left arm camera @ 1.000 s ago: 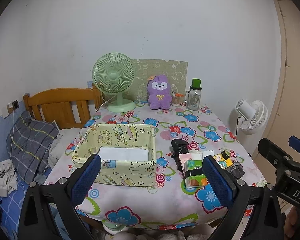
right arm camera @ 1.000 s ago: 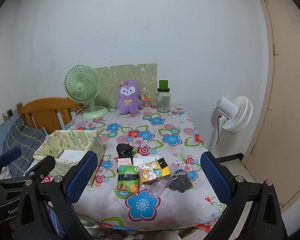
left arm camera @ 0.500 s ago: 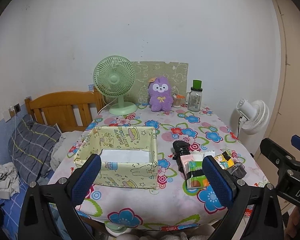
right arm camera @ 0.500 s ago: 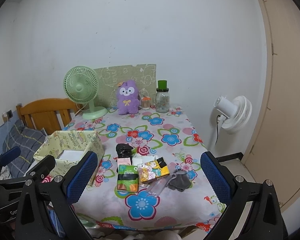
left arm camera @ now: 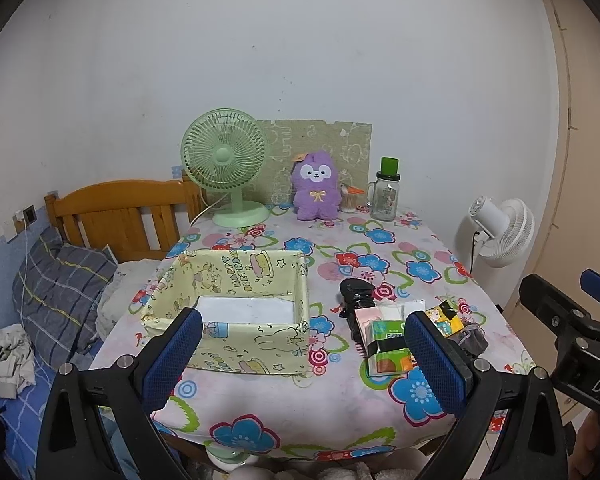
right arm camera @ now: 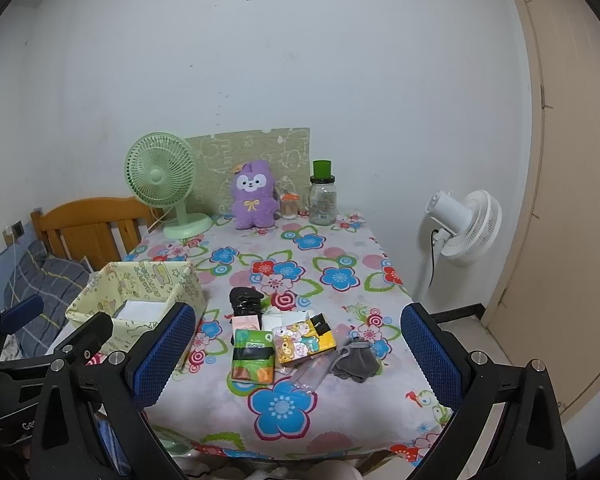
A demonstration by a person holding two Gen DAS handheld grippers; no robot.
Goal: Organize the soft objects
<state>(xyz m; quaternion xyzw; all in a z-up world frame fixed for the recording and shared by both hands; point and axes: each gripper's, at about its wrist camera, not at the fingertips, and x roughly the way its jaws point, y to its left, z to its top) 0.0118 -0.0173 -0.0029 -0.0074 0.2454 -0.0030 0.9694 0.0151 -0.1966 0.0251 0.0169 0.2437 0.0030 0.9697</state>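
Both the left claw and right claw hang spread wide and empty; soft packets lie on the worktop, at three o'clock from the fabric box.

Box left on table; packets right; fan behind.

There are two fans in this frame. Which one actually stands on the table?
The green desk fan, on the floral tablecloth beside the purple plush. The white fan stands beyond the table's right edge.
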